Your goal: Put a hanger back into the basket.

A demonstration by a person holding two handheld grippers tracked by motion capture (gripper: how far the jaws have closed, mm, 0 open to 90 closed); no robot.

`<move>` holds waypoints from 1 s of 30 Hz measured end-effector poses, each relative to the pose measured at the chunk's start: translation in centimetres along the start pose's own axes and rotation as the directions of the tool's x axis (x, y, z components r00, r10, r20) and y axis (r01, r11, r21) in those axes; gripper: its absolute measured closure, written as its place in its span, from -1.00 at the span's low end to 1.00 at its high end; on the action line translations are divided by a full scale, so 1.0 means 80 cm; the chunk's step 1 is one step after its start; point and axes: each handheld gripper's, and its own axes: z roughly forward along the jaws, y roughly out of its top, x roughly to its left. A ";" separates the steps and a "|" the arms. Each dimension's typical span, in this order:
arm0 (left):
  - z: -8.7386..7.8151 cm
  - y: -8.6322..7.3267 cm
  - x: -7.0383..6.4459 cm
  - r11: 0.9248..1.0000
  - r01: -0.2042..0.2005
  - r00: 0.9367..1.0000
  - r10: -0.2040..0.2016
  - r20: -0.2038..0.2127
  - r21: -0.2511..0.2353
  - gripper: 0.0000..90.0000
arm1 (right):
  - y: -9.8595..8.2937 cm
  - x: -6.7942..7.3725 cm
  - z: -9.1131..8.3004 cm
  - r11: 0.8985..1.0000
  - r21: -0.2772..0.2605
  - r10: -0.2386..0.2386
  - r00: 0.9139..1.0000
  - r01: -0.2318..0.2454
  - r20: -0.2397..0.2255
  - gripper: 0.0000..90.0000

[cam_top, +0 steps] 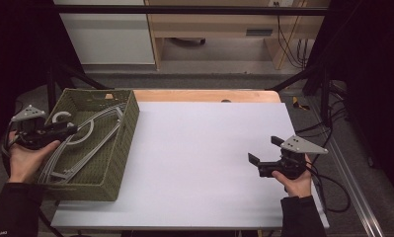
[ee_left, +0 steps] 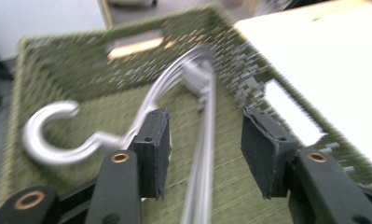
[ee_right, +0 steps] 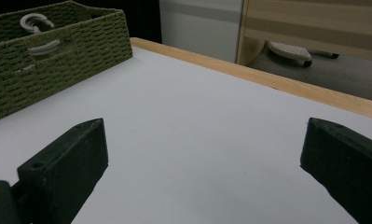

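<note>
Grey hangers (cam_top: 86,143) in woven basket (cam_top: 120,163)

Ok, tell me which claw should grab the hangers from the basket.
Left. The left claw is open over the green basket, its jaws either side of a grey hanger. The right claw hovers open over the bare white table, far off.

No text, label, brand, number or sign could be read anywhere in these views. At about 7 o'clock in the high view, the sleeve (cam_top: 4,217) of the person's left arm carried a short line of pale lettering at the frame's bottom edge, but it was too small and blurred to make out.
</note>
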 end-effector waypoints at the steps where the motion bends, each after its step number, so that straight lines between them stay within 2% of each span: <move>1: -0.002 0.000 -0.007 1.000 -0.002 1.000 0.003 0.021 -0.021 0.06 | 0.000 0.000 0.000 1.000 -0.001 0.000 1.000 0.000 0.000 -0.98; 2: -0.005 0.001 -0.014 0.999 -0.009 0.999 0.010 0.039 -0.038 0.04 | 0.000 0.000 0.000 1.000 -0.003 0.000 1.000 0.000 0.001 -0.98; 3: -0.009 0.000 -0.026 0.997 -0.014 0.998 0.019 0.063 -0.079 0.00 | 0.000 0.001 0.000 1.000 -0.006 -0.002 1.000 0.002 -0.002 -0.98; 4: -0.009 0.000 -0.026 0.997 -0.014 0.998 0.019 0.063 -0.079 -0.03 | 0.000 0.001 0.000 1.000 -0.006 -0.002 1.000 0.002 -0.002 -0.98; 6: -0.010 -0.001 -0.044 0.993 -0.026 0.995 0.037 0.091 -0.115 -0.10 | 0.000 0.001 0.001 1.000 -0.006 -0.001 1.000 0.001 -0.002 -0.98; 7: -0.010 -0.001 -0.044 0.993 -0.026 0.995 0.037 0.091 -0.115 -0.12 | 0.000 0.001 0.001 1.000 -0.006 -0.002 1.000 0.002 -0.003 -0.98; 8: -0.011 -0.003 -0.059 0.989 -0.039 0.992 0.055 0.112 -0.141 -0.15 | 0.000 0.001 0.001 1.000 -0.008 -0.002 1.000 0.002 -0.004 -0.98; 9: -0.011 -0.003 -0.059 0.989 -0.039 0.992 0.055 0.112 -0.141 -0.20 | 0.000 0.001 0.001 1.000 -0.008 -0.002 1.000 0.002 -0.004 -0.98; 12: -0.009 -0.006 -0.080 0.983 -0.054 0.989 0.077 0.128 -0.175 -0.32 | 0.000 0.001 0.000 1.000 -0.011 0.001 1.000 -0.001 -0.004 -0.98; 13: -0.007 -0.007 -0.088 0.982 -0.061 0.986 0.087 0.140 -0.176 -0.35 | 0.000 0.001 0.000 1.000 -0.012 0.000 1.000 0.000 -0.005 -0.98; 16: 0.001 -0.011 -0.108 0.983 -0.068 0.984 0.094 0.150 -0.173 -0.50 | 0.001 0.001 -0.002 1.000 -0.015 -0.001 1.000 0.001 -0.007 -0.98; 17: 0.007 -0.016 -0.123 0.981 -0.071 0.980 0.102 0.168 -0.183 -0.53 | 0.001 0.001 -0.003 1.000 -0.021 0.004 1.000 -0.004 -0.006 -0.98; 18: 0.007 -0.016 -0.123 0.981 -0.071 0.980 0.102 0.168 -0.183 -0.56 | 0.001 0.001 -0.003 1.000 -0.021 0.004 1.000 -0.004 -0.006 -0.98; 22: 0.019 -0.024 -0.150 0.979 -0.083 0.973 0.120 0.199 -0.184 -0.60 | 0.000 -0.001 -0.004 1.000 -0.019 0.001 1.000 -0.001 -0.008 -0.98; 26: 0.027 -0.032 -0.167 0.982 -0.092 0.972 0.125 0.197 -0.166 -0.66 | -0.002 -0.002 -0.004 1.000 -0.025 0.016 1.000 -0.017 -0.007 -0.98; 28: 0.030 -0.036 -0.170 0.983 -0.098 0.972 0.128 0.198 -0.156 -0.66 | -0.002 -0.002 -0.005 0.999 -0.030 0.024 1.000 -0.024 -0.009 -0.98; 30: 0.031 -0.039 -0.170 0.983 -0.099 0.974 0.127 0.185 -0.153 -0.68 | -0.002 -0.002 -0.006 0.999 -0.035 0.023 1.000 -0.023 -0.013 -0.98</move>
